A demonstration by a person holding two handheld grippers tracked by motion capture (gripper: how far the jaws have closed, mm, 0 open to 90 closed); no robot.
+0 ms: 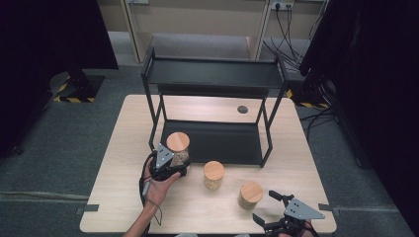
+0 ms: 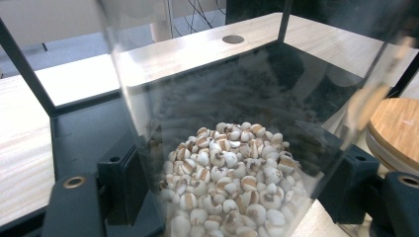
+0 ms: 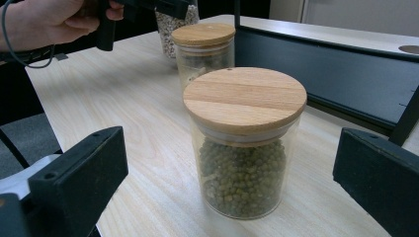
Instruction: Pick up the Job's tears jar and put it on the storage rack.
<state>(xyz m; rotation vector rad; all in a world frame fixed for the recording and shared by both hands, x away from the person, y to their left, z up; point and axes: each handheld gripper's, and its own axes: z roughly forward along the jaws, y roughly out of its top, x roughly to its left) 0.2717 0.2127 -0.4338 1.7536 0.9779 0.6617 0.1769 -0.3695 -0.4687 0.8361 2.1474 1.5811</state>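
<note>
Clamped jar (image 1: pixel 178 148) beside shelf post (image 1: pixel 154 126)

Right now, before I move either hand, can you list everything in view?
table: one, light wood, centre.
shelf rack: one, black metal, two tiers, at the table's far half.
jar of pale grains: one, clear glass with wooden lid, by the rack's front left leg, held in the left gripper.
middle jar: one, clear with wooden lid, standing in front of the rack.
jar of green beans: one, clear with wooden lid, near front right, ahead of the right gripper.
cables: several, black, on the floor behind.
left gripper: black, shut on the jar.
right gripper: black, open, apart from the jar.
</note>
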